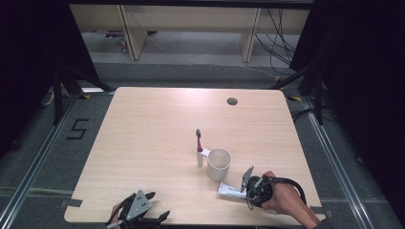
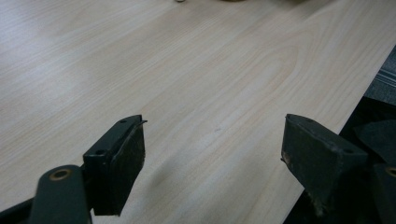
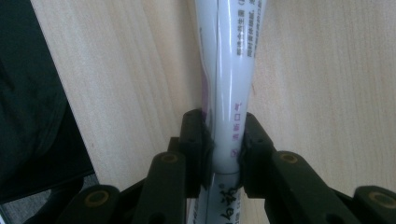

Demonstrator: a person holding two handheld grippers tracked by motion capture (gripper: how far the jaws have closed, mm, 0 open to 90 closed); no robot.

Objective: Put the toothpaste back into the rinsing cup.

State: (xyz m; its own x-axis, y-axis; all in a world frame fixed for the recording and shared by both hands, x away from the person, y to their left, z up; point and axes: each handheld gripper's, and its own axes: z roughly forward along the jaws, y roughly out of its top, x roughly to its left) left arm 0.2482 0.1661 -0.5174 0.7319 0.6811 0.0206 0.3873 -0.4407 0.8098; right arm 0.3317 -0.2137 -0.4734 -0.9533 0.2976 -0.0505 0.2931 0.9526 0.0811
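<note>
Right tongs [image 3: 223, 154] pinch the toothpaste tube [image 3: 229, 70] lying at the cup's [image 1: 219, 163] five o'clock; lift it level, without squeezing harder. Left tongs [image 2: 212, 163] gape empty over the bench [image 1: 157, 138].

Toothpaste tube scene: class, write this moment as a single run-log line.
right gripper: shut on toothpaste tube | left gripper: open, idle at table edge | cup: upright | toothbrush: beside cup
</note>
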